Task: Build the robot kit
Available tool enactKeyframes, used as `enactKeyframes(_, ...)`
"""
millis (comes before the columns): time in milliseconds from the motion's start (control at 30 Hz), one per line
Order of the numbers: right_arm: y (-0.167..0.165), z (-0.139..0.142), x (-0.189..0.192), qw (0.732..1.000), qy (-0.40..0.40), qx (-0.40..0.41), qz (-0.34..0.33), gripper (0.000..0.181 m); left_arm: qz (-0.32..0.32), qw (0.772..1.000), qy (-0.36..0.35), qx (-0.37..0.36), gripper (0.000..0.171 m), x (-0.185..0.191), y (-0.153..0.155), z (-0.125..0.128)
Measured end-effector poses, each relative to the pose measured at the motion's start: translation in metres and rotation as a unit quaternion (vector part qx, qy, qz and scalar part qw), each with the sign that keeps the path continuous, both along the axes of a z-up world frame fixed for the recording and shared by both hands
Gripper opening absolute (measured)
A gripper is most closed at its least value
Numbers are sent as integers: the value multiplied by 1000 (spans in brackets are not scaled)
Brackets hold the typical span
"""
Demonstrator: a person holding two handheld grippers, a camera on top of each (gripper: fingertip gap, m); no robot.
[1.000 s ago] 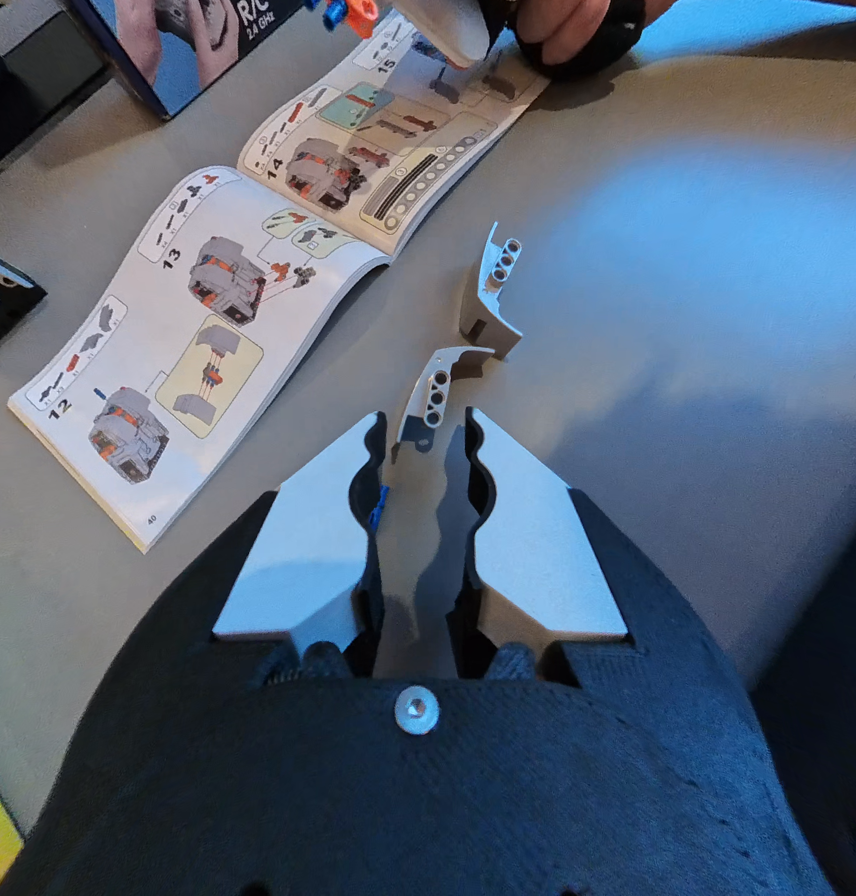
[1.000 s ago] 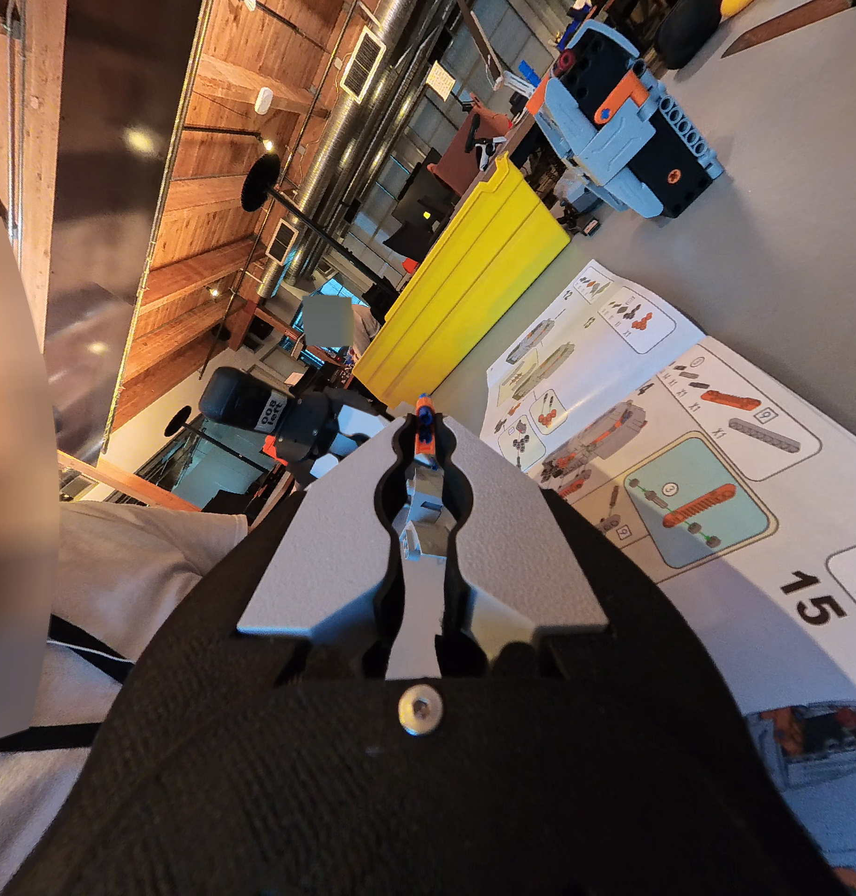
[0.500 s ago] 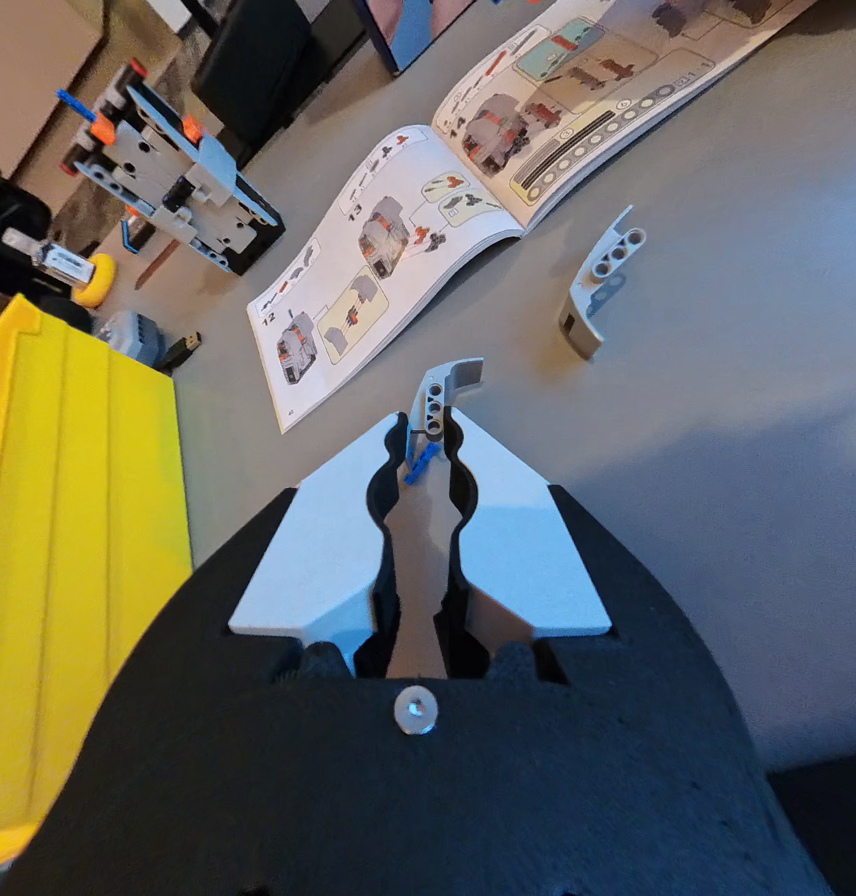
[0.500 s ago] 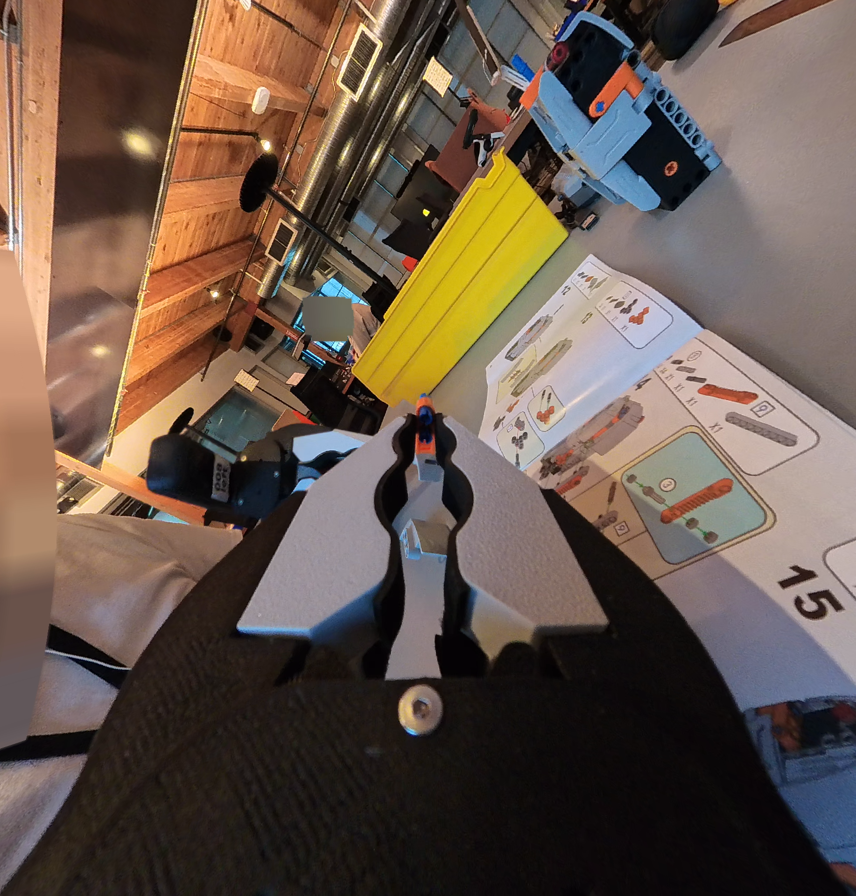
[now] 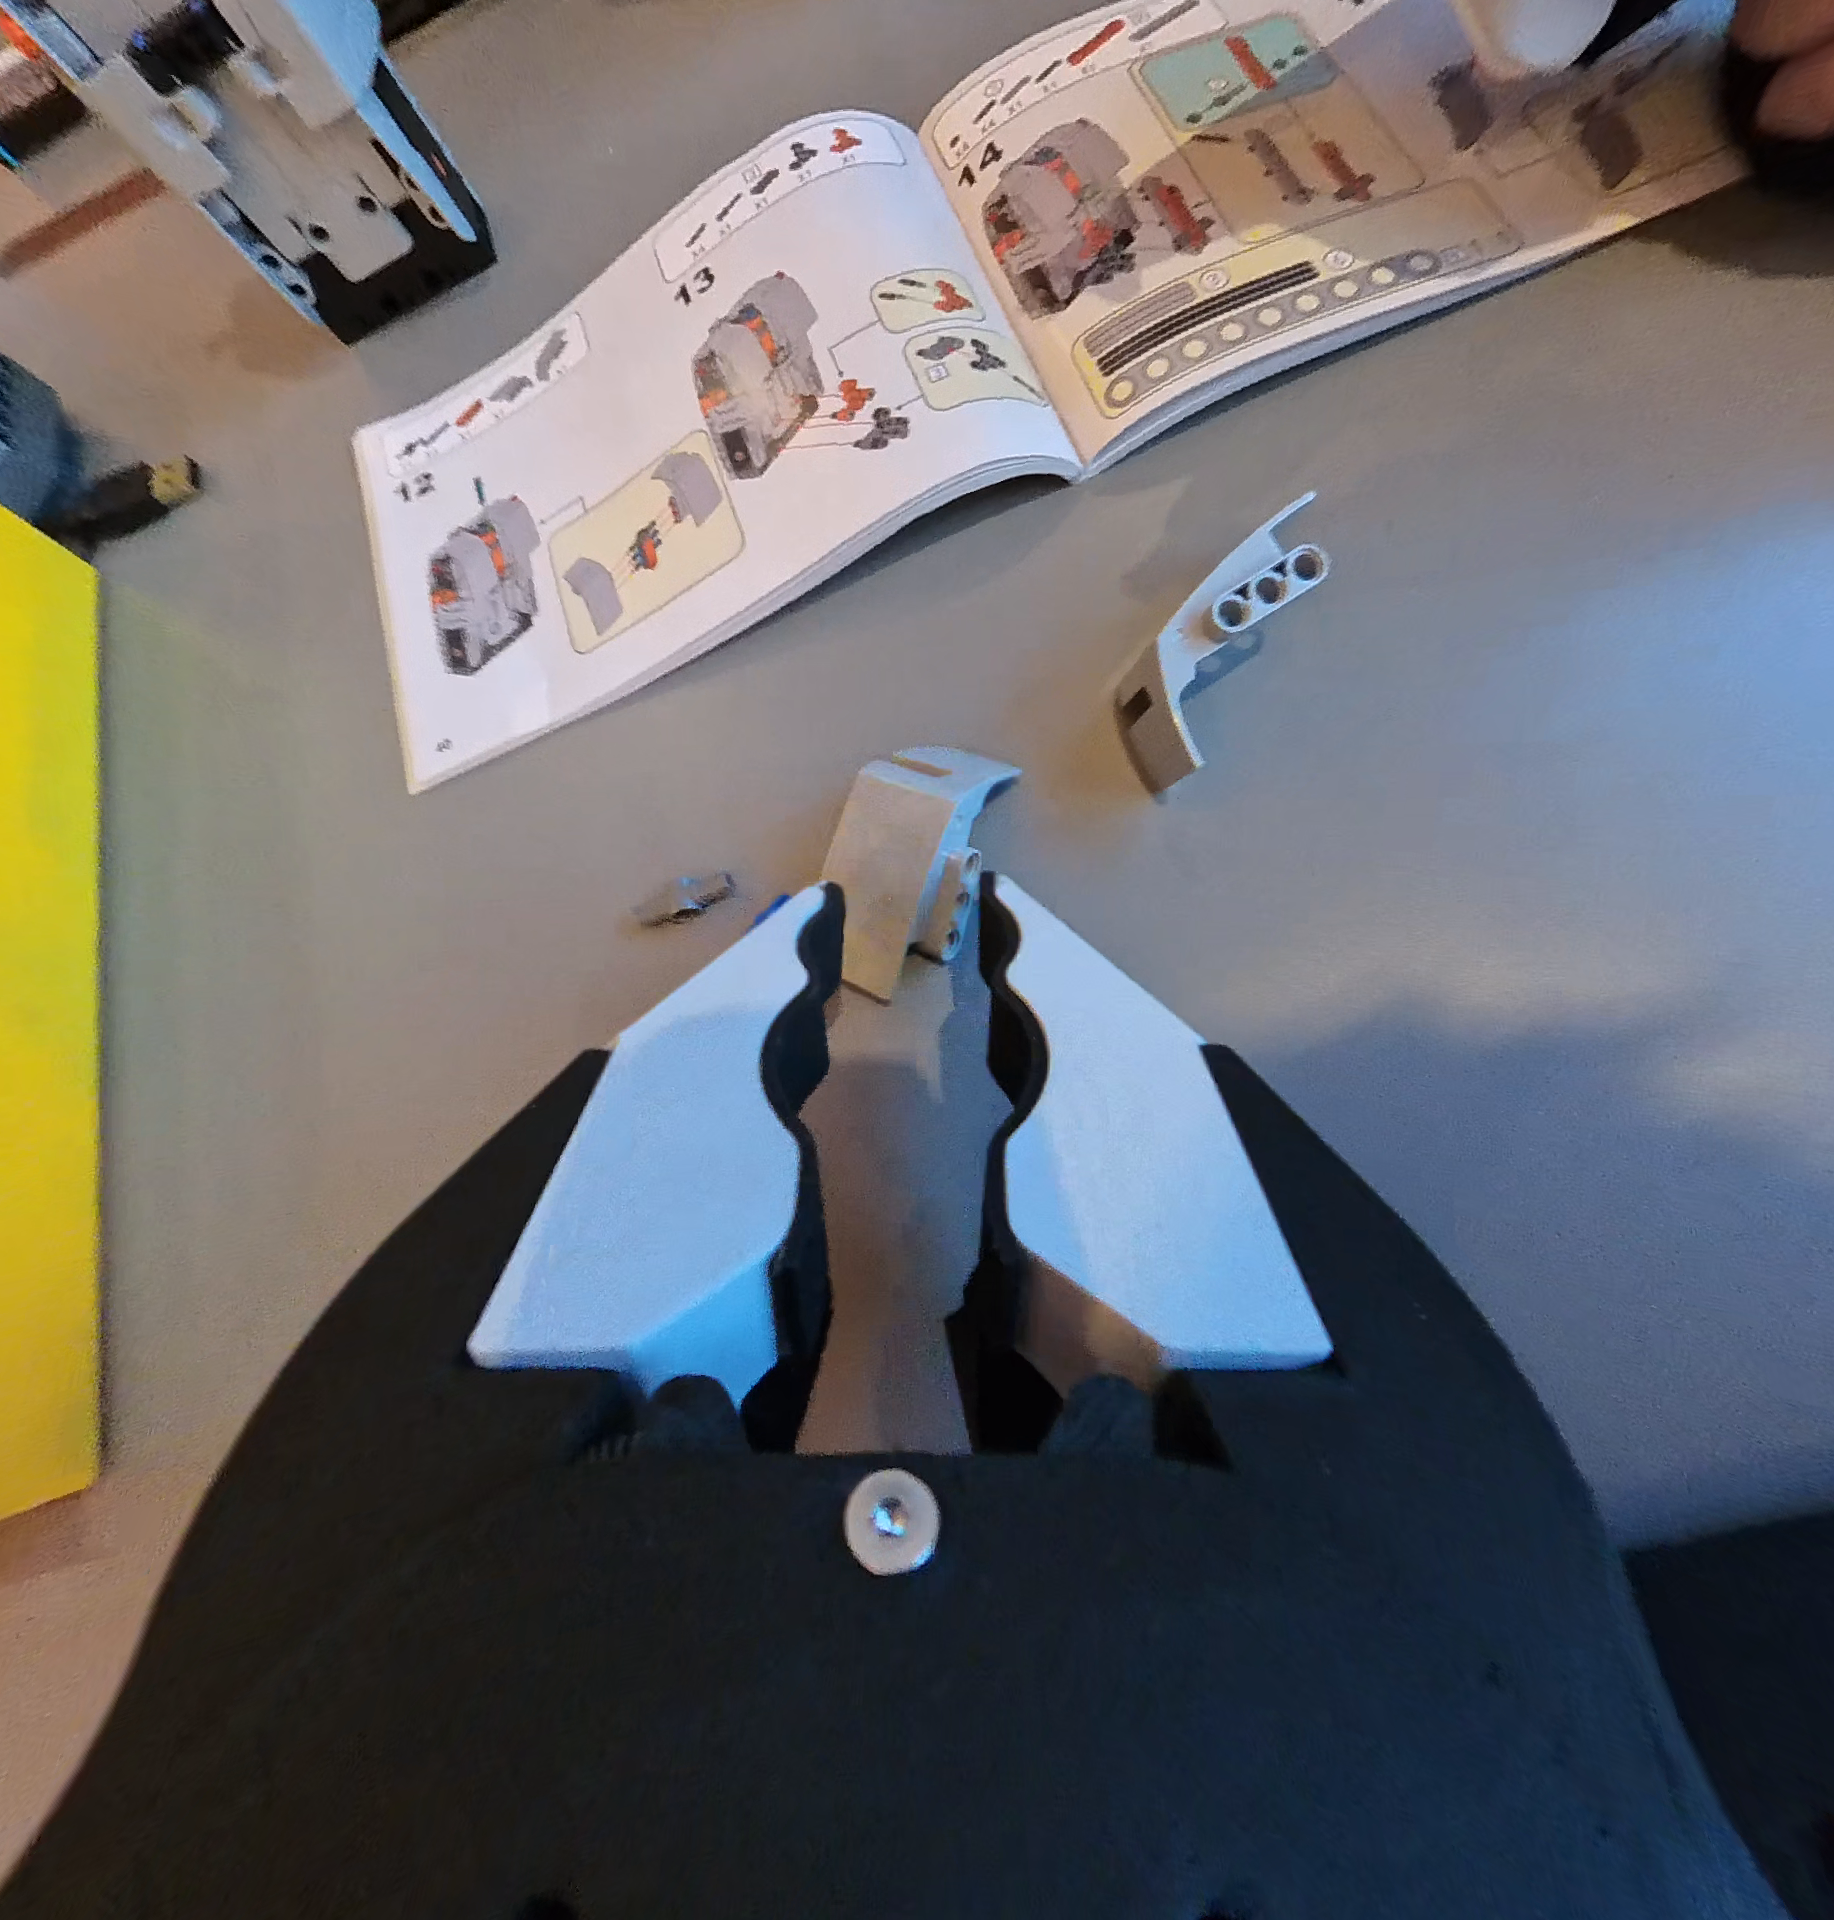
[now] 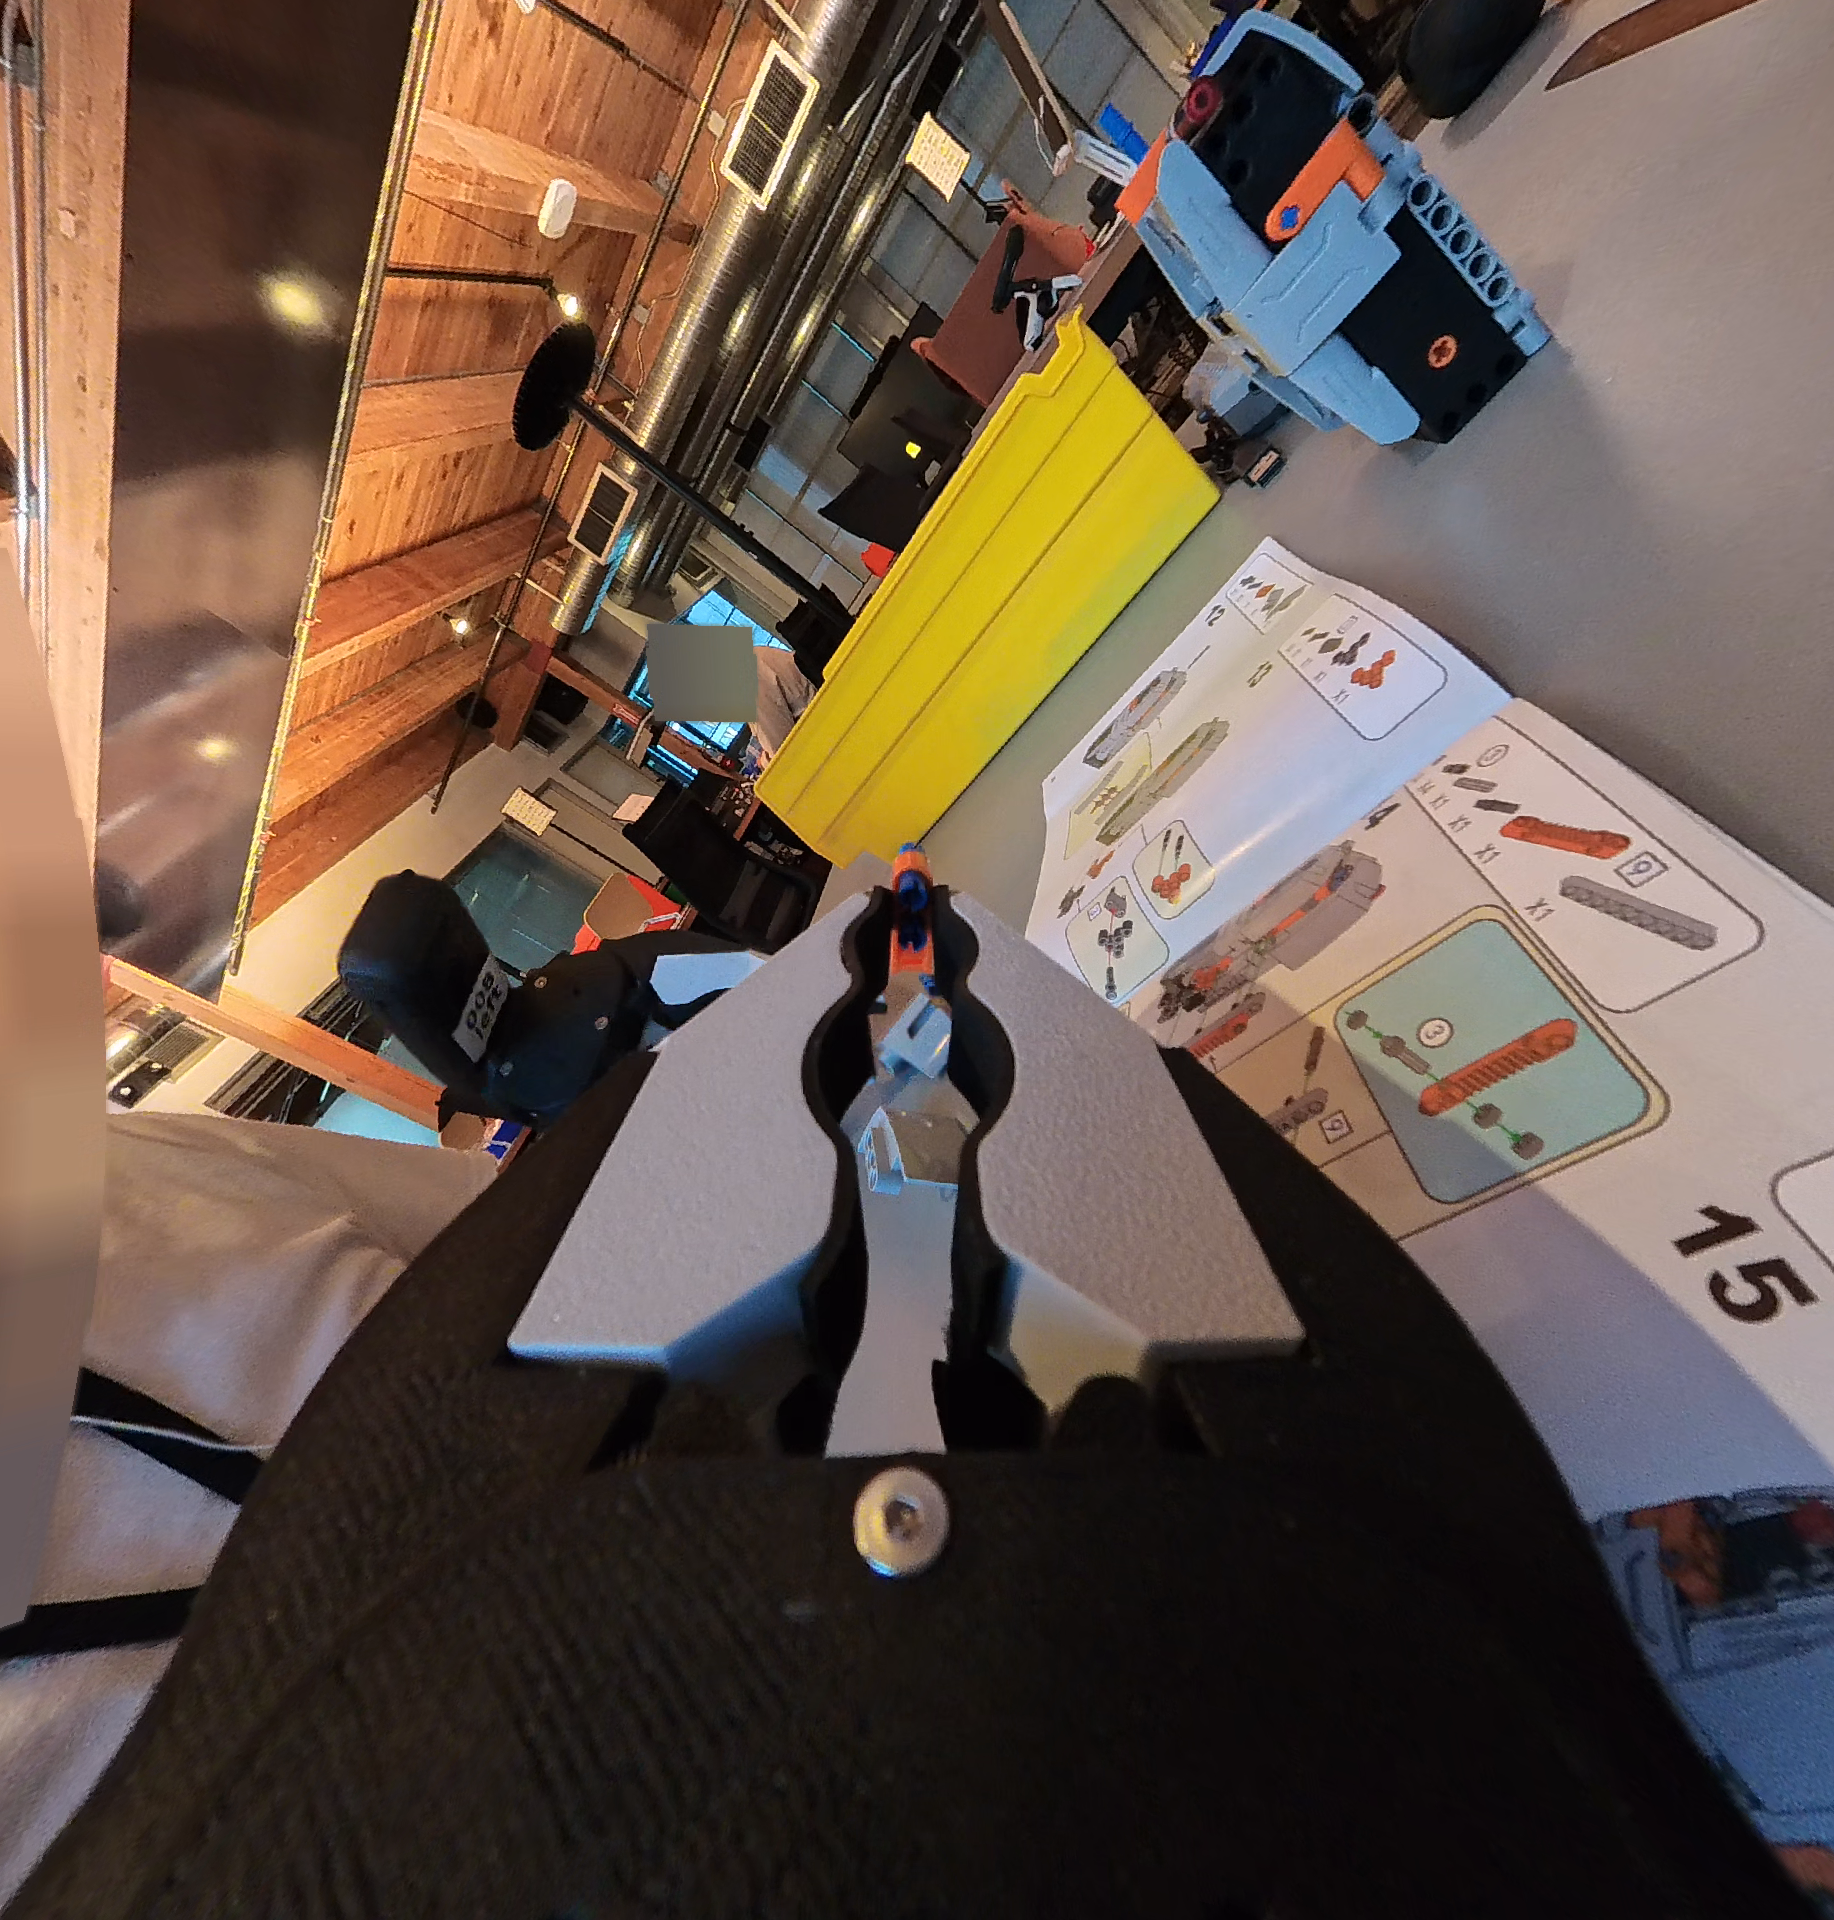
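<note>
Grey curved panel (image 5: 908,873) lengthwise between fingertips

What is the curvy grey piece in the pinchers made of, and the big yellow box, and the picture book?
Curved grey panel, between the left gripper tips: probably hard plastic, smooth and matte, with moulded round pin holes. Yellow bin: likely plastic, one even colour with moulded ribs and a slight sheen. Instruction booklet: paper, thin printed pages that curve at the fold.
</note>
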State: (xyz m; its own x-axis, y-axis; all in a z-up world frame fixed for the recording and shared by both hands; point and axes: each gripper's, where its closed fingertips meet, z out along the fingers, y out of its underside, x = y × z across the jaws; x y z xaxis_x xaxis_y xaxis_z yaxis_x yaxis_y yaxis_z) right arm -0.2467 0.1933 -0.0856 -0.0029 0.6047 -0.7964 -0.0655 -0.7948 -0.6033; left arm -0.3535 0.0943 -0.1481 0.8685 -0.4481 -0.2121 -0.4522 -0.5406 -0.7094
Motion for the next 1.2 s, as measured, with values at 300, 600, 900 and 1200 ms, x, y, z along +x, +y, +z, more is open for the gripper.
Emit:
enactKeyframes(300,0,1,1,1000,5,-2,0,5,-65,995,-56,-40,31,-4,-14,6)
enactKeyframes(600,-2,0,1,1000,4,-5,5,5,-147,942,-245,-176,28,0,-14,12)
enactKeyframes(900,-8,-1,-2,1000,-2,-4,26,5,-152,971,-137,-125,23,3,-8,-11)
enactKeyframes(1200,-12,-3,-4,999,-10,-1,36,6,-137,981,-113,-73,5,2,-5,-2)
